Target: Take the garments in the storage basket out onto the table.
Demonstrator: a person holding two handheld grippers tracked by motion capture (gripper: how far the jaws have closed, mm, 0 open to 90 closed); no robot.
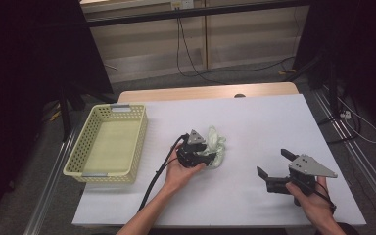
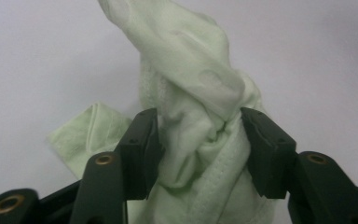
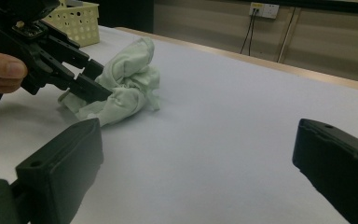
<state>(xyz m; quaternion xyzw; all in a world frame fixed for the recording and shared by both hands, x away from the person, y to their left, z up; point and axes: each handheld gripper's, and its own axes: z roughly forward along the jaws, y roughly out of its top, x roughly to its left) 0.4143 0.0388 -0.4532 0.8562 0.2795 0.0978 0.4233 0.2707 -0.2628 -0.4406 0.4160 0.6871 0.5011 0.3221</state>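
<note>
**Straddling a crumpled green cloth with the left jaws**

Lying bunched on the white table cover (image 1: pixel 254 127), the pale green cloth (image 1: pixel 214 146) sits right at the tips of the left gripper (image 1: pixel 206 152). From the left gripper view, the cloth (image 2: pixel 200 126) rises as a twisted, knotted bundle straight up between the two black jaws. Both pads lie against its sides, one to each flank, with the fabric filling the gap between them. The jaws stand partly spread, and whether the pads press the fabric or merely rest against it cannot be told; the bundle does not look squeezed. A flat flap of the same cloth lies outside the left-hand jaw, on the table surface, and the stitched hem runs down between the jaws toward the gripper's body.

In the right gripper view the left gripper (image 3: pixel 86 77) comes in from the upper left, held by a hand (image 3: pixel 2 72), its jaw tips at the near side of the cloth (image 3: pixel 126 81), which lies heaped on the cover.

The right gripper (image 1: pixel 274 169) rests well apart from the cloth, held in the person's right hand (image 1: pixel 311 198) near the table's near edge. Its jaws are spread wide with nothing between them; in its own view only bare white cover lies in the gap, and the cloth sits far beyond the left-hand jaw.

A yellow perforated basket (image 1: pixel 78 156) stands on the far side of the left gripper from the cloth, well apart from both pairs of jaws.
</note>
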